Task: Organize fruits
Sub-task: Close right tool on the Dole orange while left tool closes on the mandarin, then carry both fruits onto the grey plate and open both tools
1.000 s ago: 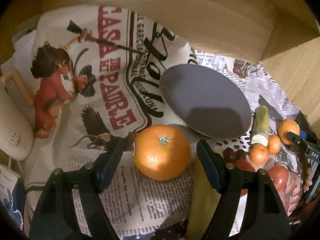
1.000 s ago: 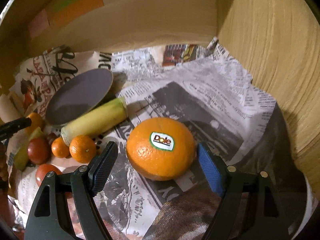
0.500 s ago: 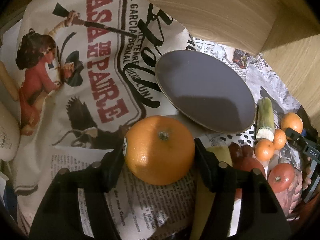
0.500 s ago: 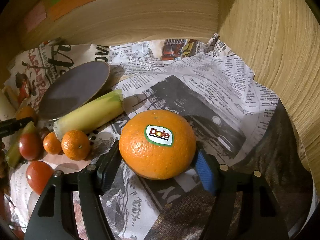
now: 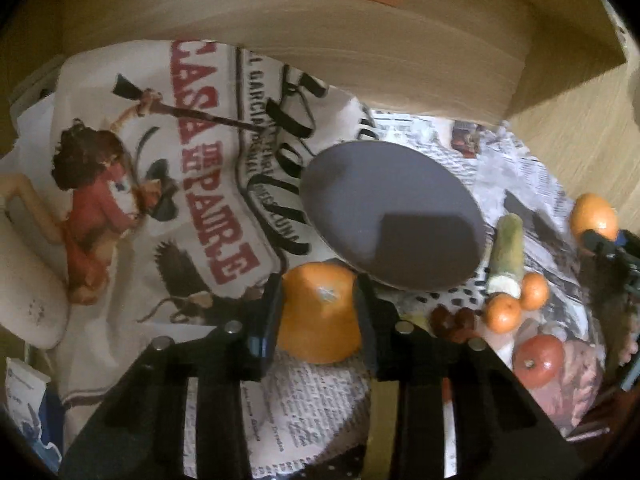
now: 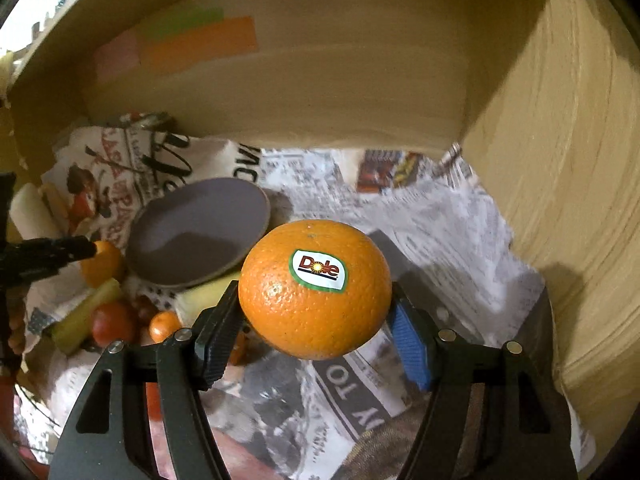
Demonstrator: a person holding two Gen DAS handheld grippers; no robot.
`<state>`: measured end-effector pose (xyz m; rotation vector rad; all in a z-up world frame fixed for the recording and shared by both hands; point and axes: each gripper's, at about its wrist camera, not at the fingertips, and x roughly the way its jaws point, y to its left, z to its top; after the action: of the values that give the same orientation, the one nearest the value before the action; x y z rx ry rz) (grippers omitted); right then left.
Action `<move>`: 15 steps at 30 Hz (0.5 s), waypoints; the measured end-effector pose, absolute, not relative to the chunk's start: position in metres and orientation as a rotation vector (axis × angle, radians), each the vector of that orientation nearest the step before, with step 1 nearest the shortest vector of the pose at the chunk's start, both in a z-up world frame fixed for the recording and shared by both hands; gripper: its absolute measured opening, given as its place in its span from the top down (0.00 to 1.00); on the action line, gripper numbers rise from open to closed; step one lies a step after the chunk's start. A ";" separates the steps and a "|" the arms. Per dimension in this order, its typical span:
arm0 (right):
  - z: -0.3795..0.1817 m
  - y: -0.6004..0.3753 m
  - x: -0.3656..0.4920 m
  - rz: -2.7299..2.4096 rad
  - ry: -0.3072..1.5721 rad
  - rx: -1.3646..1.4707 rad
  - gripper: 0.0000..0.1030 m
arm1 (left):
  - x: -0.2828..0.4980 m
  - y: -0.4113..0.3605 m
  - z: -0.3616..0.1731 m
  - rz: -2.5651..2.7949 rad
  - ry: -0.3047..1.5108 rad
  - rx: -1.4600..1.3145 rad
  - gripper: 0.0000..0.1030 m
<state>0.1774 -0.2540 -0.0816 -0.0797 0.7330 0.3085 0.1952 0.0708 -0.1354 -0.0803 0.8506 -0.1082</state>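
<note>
Gripping one round orange [image 5: 318,312] in the left claw [image 5: 316,320] and a Dole-stickered orange [image 6: 315,289] in the right claw [image 6: 316,332], both clenched above the newspaper-covered tabletop [image 6: 432,216], apparently for carrying to the grey round plate [image 5: 394,216].

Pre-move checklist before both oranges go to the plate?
1. Left gripper shut on its orange: ok.
2. Right gripper shut on the Dole orange: ok.
3. Dole orange lifted off the newspaper: ok, looks raised.
4. Left orange off the paper: cannot tell.
5. Grey plate bare: ok.
6. Path past the mandarins, tomato and banana piece: cannot tell.
</note>
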 end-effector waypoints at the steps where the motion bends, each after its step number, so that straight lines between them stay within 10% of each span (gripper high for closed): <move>1: -0.081 -0.253 0.178 0.318 0.732 -0.075 0.36 | 0.195 0.072 -0.136 -0.103 0.851 -0.087 0.65; 5: -0.083 -0.250 0.176 0.342 0.740 -0.060 0.36 | 0.203 0.078 -0.142 -0.107 0.887 -0.124 0.31; 15: -0.081 -0.240 0.179 0.377 0.746 -0.076 0.36 | 0.217 0.072 -0.170 -0.118 0.958 -0.111 0.31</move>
<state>0.1793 -0.2403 -0.0806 -0.0758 0.7458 0.3770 0.2167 0.0716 -0.1703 -0.1115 0.9579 -0.1181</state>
